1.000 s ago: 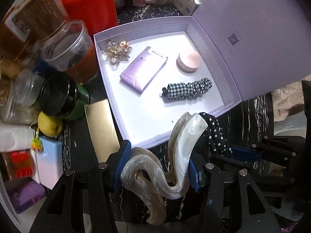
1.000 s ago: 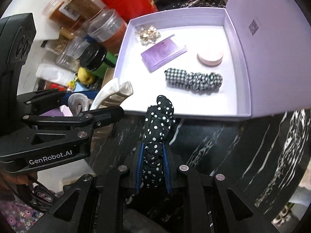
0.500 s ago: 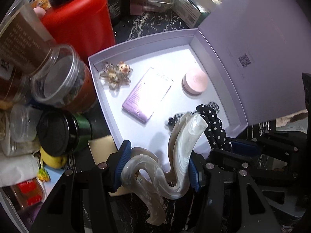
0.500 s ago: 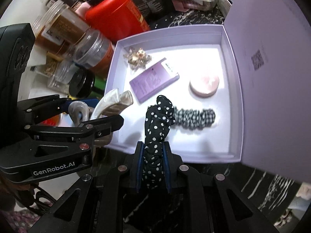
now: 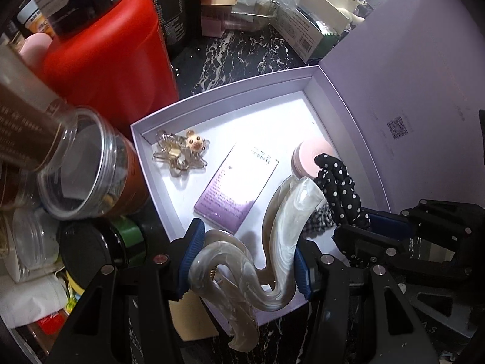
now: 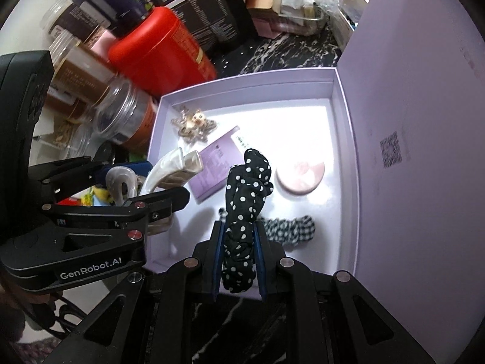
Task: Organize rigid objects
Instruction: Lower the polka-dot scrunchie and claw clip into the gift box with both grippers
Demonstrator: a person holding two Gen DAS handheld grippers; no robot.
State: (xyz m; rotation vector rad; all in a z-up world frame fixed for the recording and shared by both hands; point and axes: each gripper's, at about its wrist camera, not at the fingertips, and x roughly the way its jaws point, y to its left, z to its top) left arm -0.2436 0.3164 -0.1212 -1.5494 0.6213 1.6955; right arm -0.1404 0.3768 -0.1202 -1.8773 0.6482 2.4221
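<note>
Both tongs loaded over the lilac box (image 6: 342, 139)
Left tongs (image 6: 133, 194), marked "GenRobot.AI", clamp a pearly hair claw (image 5: 272, 242); right tongs (image 6: 238, 242) pinch a polka-dot scrunchie (image 6: 245, 200).

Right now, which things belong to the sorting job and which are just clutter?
Job: pearly white claw hair clip in left gripper; black polka-dot scrunchie in right gripper; open lilac box.

Clutter: red canister; clear plastic jar.
</note>
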